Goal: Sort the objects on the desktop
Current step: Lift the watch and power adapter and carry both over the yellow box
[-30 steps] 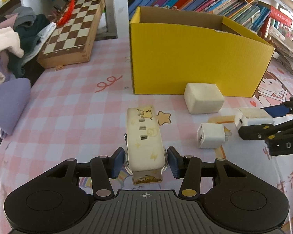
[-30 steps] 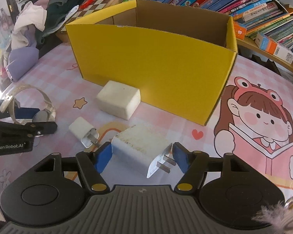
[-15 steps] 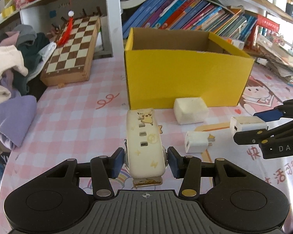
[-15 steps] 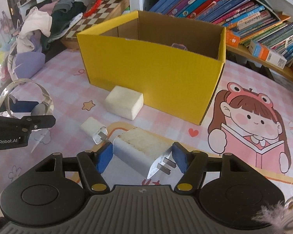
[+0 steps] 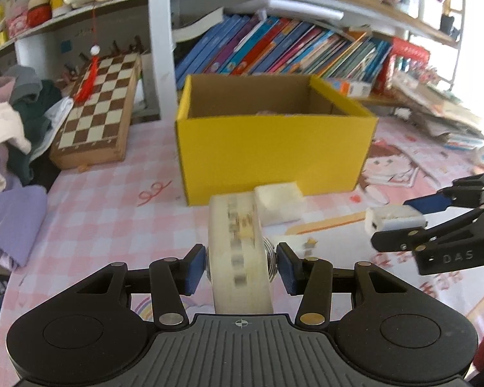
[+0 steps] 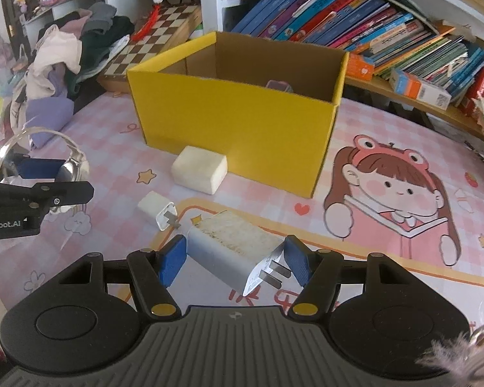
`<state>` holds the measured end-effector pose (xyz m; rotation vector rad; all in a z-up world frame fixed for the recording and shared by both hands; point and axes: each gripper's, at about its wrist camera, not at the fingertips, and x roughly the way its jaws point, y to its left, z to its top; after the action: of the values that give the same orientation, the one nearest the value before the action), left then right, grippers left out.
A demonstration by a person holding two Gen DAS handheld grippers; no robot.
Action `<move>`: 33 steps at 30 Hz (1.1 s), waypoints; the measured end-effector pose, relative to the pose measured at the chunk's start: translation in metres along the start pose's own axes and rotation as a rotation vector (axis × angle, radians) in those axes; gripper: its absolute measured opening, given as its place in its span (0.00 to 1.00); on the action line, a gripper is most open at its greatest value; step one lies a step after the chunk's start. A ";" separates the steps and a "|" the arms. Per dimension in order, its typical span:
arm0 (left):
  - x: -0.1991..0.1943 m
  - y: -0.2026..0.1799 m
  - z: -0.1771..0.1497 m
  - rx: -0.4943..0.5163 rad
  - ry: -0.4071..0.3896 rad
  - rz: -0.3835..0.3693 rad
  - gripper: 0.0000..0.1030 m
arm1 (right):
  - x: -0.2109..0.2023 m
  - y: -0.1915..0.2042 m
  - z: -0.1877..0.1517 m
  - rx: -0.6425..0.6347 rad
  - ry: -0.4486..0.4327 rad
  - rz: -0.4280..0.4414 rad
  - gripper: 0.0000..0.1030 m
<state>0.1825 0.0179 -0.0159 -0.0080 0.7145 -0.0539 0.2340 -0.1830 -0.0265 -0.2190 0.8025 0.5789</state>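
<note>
Left gripper (image 5: 241,262): blue pads pressed against both sides of a cream power strip (image 5: 238,254), which is held off the desk, long axis pointing toward the box; its printed face is blurred. A coiled clear cord shows at the strip's right side.
Right gripper (image 6: 235,262): clamped on a white wall charger (image 6: 234,250), gripped crosswise and tilted, its two metal prongs pointing toward the right pad; the top face is stained. It is lifted above the desk.
Yellow box (image 6: 238,113): open-topped cardboard, standing at the middle of the desk toward the far edge; a small purplish item lies inside, too hidden to identify.
Cream block (image 6: 199,169): on the desk, just beside the box's near wall, close to its left corner.
Small white plug (image 6: 156,209): on the desk nearer than the cream block, prongs facing the right gripper, apart from both.
Desk (image 6: 387,148): pink checked cover with a cartoon girl print at the right side.
Chessboard (image 5: 98,113): leaning at the far left edge, beside a pile of clothes (image 5: 6,132).
Books (image 5: 274,48): rowed on the shelf behind the box.
</note>
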 end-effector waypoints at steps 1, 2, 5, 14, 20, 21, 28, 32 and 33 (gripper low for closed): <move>-0.002 -0.002 0.002 0.008 -0.008 -0.009 0.45 | -0.004 -0.001 0.001 0.003 -0.008 -0.005 0.62; -0.004 -0.003 0.004 0.020 -0.017 -0.016 0.45 | -0.007 -0.003 0.002 0.005 -0.017 -0.009 0.62; -0.010 -0.008 0.013 0.051 -0.046 -0.033 0.45 | -0.018 -0.007 0.007 0.015 -0.046 -0.024 0.62; -0.021 -0.012 0.047 0.086 -0.140 -0.062 0.45 | -0.043 -0.013 0.038 -0.014 -0.146 -0.040 0.62; -0.021 -0.012 0.070 0.102 -0.195 -0.059 0.45 | -0.050 -0.013 0.064 -0.057 -0.210 -0.039 0.62; -0.021 -0.012 0.073 0.105 -0.204 -0.058 0.45 | -0.050 -0.013 0.069 -0.064 -0.219 -0.038 0.62; -0.020 -0.012 0.100 0.120 -0.264 -0.054 0.45 | -0.044 -0.014 0.100 -0.121 -0.258 -0.033 0.62; -0.012 -0.008 0.112 0.105 -0.268 -0.059 0.45 | -0.034 -0.018 0.119 -0.143 -0.267 -0.028 0.62; -0.010 -0.007 0.115 0.105 -0.268 -0.057 0.45 | -0.031 -0.018 0.123 -0.149 -0.270 -0.028 0.62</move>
<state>0.2501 0.0101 0.0771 0.0639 0.4423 -0.1426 0.3030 -0.1615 0.0798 -0.2816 0.4952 0.6276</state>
